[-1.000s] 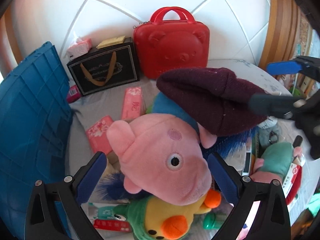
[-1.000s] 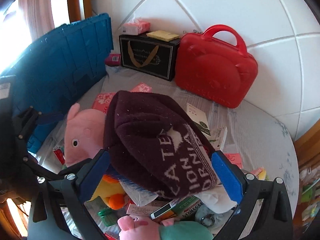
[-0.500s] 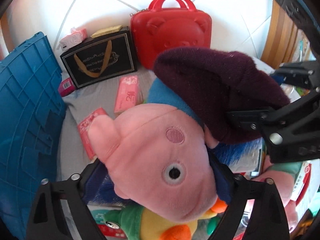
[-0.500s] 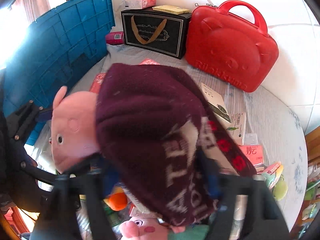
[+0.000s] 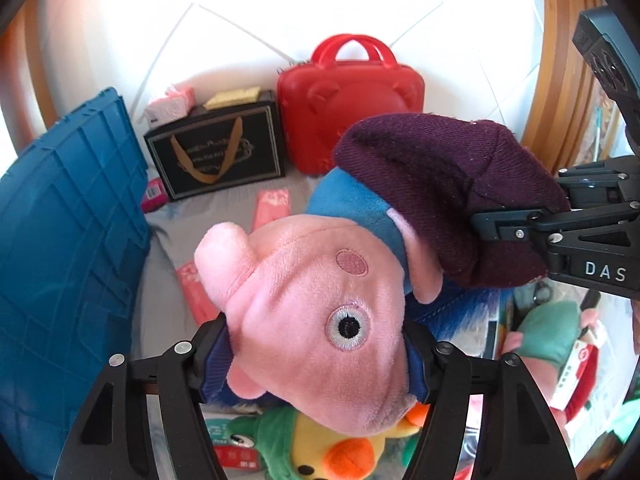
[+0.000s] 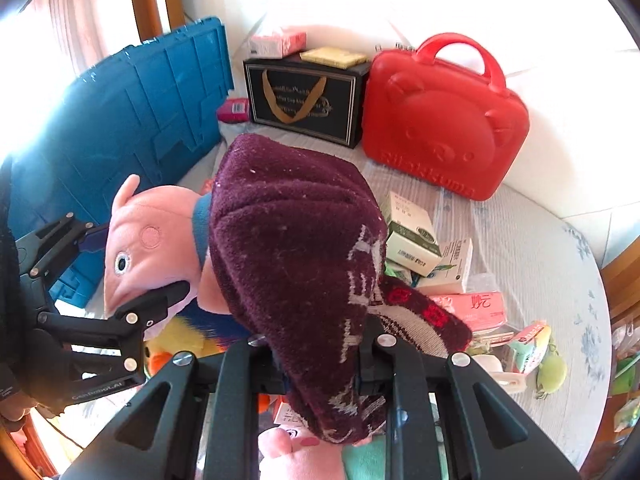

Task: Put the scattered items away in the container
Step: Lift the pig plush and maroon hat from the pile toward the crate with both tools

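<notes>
Left gripper (image 5: 316,360): fingers pressed in on the head of a pink pig plush (image 5: 312,304), blue-bodied, held up off the cloth-covered table (image 6: 532,248)

Right gripper (image 6: 320,364): fingers pinched on the lower edge of a maroon knit hat (image 6: 296,248) with white lettering and red motifs; hat raised, its crown against the pig plush's blue body

Blue crate (image 5: 68,248): ribbed plastic wall, at the left edge of the table, just beside the raised pig plush

Red bear-face case (image 6: 444,124): upright at the back, handle up, beside a black gift bag (image 6: 304,100) with tan handles; tissue pack (image 6: 276,44) and yellow flat box (image 6: 334,57) on top of the bag

Loose on the table:
- green-and-white boxes (image 6: 416,240)
- pink tissue packs (image 5: 274,206)
- yellow duck plush (image 5: 340,448) with orange beak, below the pig
- second small pig plush (image 5: 548,336) in green, at right
</notes>
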